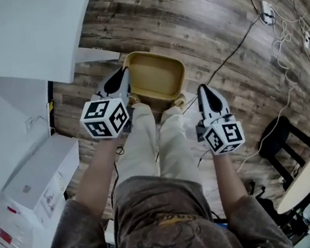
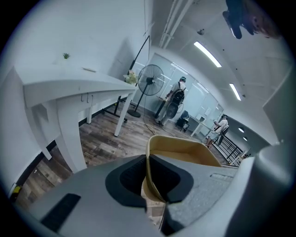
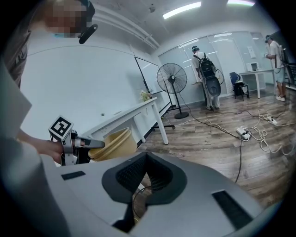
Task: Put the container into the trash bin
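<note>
My left gripper (image 1: 124,78) pinches the yellow container (image 1: 157,77) by its rim (thin wall between the pads). My right gripper (image 1: 204,90) has its jaws pressed together, empty.

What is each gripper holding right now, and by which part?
The left gripper is clamped on the left-side rim of the tan rectangular plastic container. The right gripper holds nothing; its jaws are together.

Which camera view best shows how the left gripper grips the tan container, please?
The left gripper view: the container's rim runs straight between the left gripper's shut jaws. The head view shows the whole container from above; the right gripper view shows only its side, with that gripper on the rim.
</note>
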The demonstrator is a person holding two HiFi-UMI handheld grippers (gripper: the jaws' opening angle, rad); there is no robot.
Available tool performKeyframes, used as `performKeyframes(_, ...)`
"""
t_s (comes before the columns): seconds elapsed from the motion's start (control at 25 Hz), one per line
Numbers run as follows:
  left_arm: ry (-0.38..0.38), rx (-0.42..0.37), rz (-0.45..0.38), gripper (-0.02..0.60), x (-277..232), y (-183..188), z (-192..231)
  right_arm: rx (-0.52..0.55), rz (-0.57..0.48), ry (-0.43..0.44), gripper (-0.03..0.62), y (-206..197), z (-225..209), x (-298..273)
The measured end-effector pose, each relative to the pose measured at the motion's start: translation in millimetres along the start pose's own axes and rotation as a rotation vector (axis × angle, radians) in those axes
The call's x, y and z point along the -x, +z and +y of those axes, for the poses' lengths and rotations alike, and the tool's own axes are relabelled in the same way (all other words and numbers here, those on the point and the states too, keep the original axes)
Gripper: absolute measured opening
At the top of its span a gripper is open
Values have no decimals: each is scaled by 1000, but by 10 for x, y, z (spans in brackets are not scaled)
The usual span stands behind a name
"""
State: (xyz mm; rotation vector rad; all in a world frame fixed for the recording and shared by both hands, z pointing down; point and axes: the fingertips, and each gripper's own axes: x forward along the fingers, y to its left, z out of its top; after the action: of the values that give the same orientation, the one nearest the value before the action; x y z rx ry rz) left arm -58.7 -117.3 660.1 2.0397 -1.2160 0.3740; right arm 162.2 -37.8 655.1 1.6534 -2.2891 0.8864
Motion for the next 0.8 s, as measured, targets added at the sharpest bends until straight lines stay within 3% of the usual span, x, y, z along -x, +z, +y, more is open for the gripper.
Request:
performKeyframes(0.44, 12, 18, 54, 21, -548, -729, 400, -4, 60, 41, 0, -739, -172, -516)
performKeyframes(0.8, 74, -1, 89, 21, -786, -1221, 709, -18, 71, 32, 0, -987, -331, -681)
